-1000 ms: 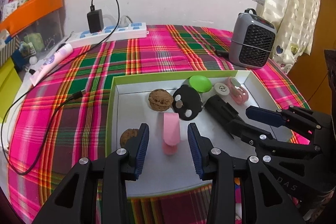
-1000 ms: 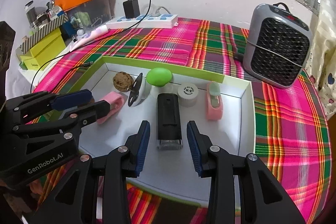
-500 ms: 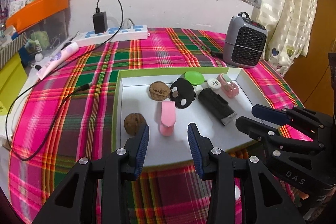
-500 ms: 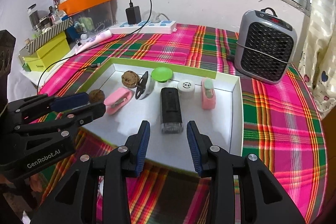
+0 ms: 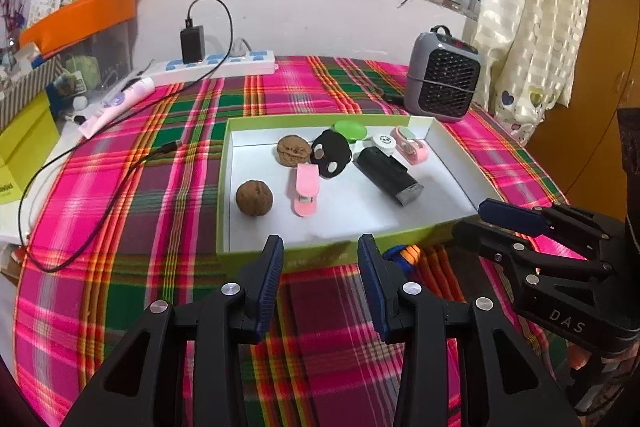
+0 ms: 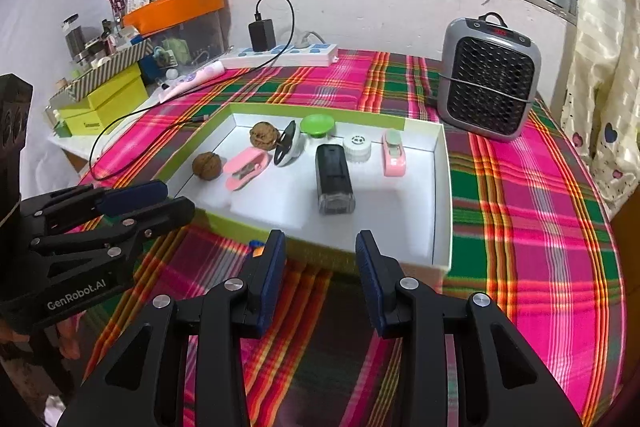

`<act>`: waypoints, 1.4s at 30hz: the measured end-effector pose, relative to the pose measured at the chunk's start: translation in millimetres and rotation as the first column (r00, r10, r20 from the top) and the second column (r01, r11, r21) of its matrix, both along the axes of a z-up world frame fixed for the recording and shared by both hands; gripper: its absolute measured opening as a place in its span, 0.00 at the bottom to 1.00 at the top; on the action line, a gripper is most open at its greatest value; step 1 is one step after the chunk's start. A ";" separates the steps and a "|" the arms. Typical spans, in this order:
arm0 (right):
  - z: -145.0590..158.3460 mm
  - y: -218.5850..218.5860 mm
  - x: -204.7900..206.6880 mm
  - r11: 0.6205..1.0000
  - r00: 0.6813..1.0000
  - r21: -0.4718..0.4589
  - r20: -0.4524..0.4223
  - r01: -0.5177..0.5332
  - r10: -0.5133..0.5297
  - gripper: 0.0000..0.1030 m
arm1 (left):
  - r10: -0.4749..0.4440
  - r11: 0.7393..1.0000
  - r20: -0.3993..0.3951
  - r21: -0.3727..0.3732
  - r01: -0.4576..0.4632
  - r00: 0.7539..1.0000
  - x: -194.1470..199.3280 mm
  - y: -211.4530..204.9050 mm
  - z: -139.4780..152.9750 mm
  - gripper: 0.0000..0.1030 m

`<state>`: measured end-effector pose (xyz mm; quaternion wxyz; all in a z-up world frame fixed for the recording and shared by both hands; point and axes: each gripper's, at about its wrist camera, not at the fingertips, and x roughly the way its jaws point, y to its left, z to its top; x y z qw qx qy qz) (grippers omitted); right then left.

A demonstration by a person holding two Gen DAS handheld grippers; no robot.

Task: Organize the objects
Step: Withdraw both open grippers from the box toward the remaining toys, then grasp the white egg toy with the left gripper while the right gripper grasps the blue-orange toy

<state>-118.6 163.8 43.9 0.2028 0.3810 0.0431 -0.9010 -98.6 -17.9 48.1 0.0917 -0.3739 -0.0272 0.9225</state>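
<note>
- Tool fingers of the left tool (image 5: pixel 320 279) stand apart with nothing between them, over the plaid cloth just short of the near wall of the tray (image 5: pixel 316 255).
- Right tool (image 6: pixel 320 277) likewise stands apart and empty, over the cloth before the tray's near rim; in the left wrist view it shows at the right edge (image 5: pixel 486 217), beside the tray's near right corner.
- Small blue and orange object (image 5: pixel 404 253) lies on the cloth against the outside of the tray's near wall, partly hidden behind the left tool's right finger; what it is cannot be told.
- Shallow tray, white inside with a green rim, rests on the counter (image 5: pixel 120 227), which is covered in a pink, green and orange plaid cloth.
- Inside the tray, nearest the left side, a round walnut (image 5: pixel 254 197) lies alone; a second walnut (image 5: pixel 294 150) sits farther back.
- Pink clip-shaped item (image 5: pixel 306 189) lies between the walnuts and a black rectangular device (image 5: pixel 386 175), which lies at a slant mid-tray.
- Black oval piece with pale spots (image 5: pixel 331 153) leans just behind the pink item, touching or nearly touching the far walnut.
- Green round lid (image 5: pixel 350 129), a small white round container (image 5: pixel 384 143) and a second pink item with a pale green top (image 5: pixel 410 143) line the tray's far side.
- Grey fan heater (image 5: pixel 440 77) stands beyond the tray's far right corner, apart from it.
- White power strip (image 5: pixel 216 65) with a black charger (image 5: pixel 192 43) plugged in lies along the far wall; its cable (image 5: pixel 80 187) loops across the cloth left of the tray.
</note>
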 end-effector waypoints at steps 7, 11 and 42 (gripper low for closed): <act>-2.8 5.1 11.4 1.000 1.000 0.003 -0.001 0.002 -0.002 0.37 | -0.023 1.000 0.007 0.004 0.023 1.000 10.4 3.0 -2.5 0.37; -3.7 7.6 18.5 1.000 1.000 0.000 0.000 0.000 0.000 0.37 | -0.057 0.998 0.030 0.019 0.057 0.998 15.1 9.5 -9.6 0.38; -13.5 24.0 32.9 0.999 0.999 -0.008 0.024 0.039 -0.039 0.38 | -0.166 0.986 0.108 0.051 0.161 0.980 16.3 44.5 -36.3 0.40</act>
